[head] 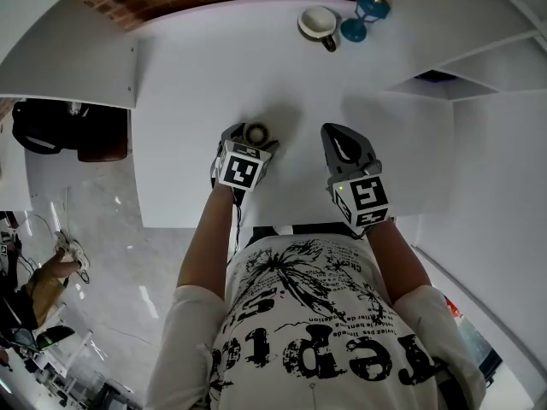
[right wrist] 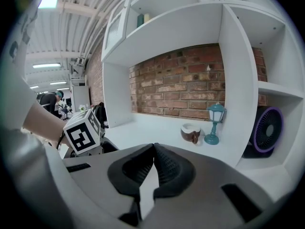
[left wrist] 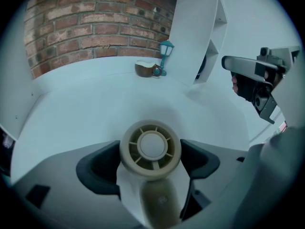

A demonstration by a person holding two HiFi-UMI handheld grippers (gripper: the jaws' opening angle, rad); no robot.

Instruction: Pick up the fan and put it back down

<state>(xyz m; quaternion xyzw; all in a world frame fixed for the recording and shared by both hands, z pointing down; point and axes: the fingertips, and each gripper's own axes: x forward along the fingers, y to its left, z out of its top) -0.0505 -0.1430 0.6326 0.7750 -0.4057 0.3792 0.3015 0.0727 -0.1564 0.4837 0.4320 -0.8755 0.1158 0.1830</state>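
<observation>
White desk (head: 197,75) holds one cup (head: 319,24), one lamp (head: 363,17); left gripper (head: 249,142) clasps one beige fan (left wrist: 150,149); right gripper (right wrist: 153,165) clenched.

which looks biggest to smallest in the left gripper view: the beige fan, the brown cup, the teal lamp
1. beige fan: largest by far, though it sits closest to the camera.
2 and 3. brown cup and teal lamp: similar, far back; cup wider, lamp taller, so unranked.

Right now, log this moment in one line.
left claw: shut on beige handheld fan | right claw: shut, empty | lift off white table: unclear
</observation>
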